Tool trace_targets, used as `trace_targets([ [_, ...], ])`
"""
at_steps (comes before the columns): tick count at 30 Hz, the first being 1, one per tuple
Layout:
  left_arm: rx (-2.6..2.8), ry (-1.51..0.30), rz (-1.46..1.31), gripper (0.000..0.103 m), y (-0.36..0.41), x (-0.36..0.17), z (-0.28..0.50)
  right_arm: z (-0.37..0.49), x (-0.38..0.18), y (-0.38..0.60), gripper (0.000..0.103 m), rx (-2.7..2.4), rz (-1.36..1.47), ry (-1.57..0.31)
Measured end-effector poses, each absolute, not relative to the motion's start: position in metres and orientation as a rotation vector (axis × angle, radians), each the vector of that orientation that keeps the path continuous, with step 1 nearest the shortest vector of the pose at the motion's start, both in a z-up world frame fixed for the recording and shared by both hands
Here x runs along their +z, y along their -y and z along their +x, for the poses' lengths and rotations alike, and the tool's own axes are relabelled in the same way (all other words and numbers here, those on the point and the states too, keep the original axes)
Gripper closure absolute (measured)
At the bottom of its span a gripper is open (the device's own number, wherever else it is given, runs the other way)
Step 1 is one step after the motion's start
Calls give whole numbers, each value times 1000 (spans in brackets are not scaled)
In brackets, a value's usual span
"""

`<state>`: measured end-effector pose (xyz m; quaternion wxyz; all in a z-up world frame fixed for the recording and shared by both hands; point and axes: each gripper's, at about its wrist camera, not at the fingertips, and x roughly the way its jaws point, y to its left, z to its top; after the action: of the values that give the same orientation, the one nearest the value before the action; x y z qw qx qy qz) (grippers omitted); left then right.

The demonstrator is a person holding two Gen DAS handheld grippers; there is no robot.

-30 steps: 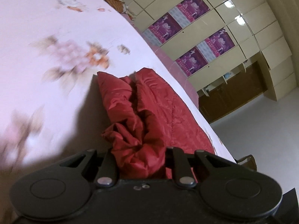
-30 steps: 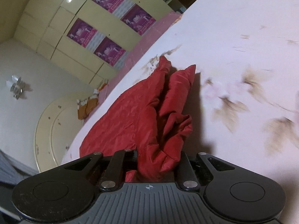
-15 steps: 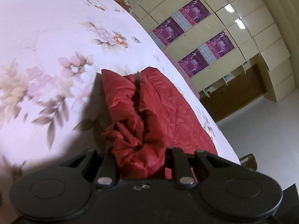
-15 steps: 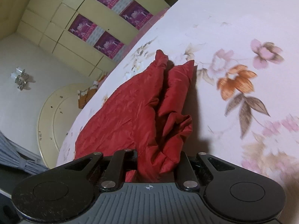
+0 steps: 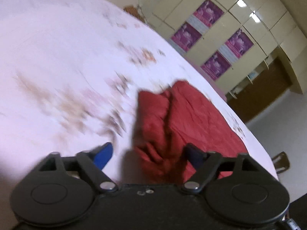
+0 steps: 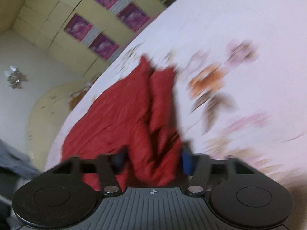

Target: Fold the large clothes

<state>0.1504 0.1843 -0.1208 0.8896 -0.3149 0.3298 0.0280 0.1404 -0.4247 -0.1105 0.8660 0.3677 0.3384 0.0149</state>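
A red quilted garment (image 5: 184, 115) lies bunched lengthwise on the floral bed sheet (image 5: 57, 57); it also shows in the right wrist view (image 6: 134, 111). My left gripper (image 5: 149, 153) is open, its blue-padded fingers (image 5: 103, 153) spread on either side of the garment's near end. My right gripper (image 6: 153, 159) is open too, its fingers (image 6: 186, 161) apart around the garment's other bunched end. Both views are motion-blurred.
The bed sheet (image 6: 239, 38) spreads wide beside the garment. A cream wardrobe wall with purple posters (image 5: 216, 34) stands beyond the bed. The bed's edge and pale floor (image 5: 284, 115) lie to the right of the left wrist view. A rounded headboard (image 6: 48, 105) shows in the right wrist view.
Both grippers were shut on the garment's bunched ends; now both have opened and let go. The cameras moved, blurring the views.
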Motion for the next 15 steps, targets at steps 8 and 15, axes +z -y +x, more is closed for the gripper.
trace_targets([
  [8, -215, -654, -257, 60, -78, -84, 216, 193, -60, 361, 94, 154, 453, -618],
  [15, -237, -765, -176, 64, -25, -127, 278, 255, -102, 245, 94, 266, 135, -782],
])
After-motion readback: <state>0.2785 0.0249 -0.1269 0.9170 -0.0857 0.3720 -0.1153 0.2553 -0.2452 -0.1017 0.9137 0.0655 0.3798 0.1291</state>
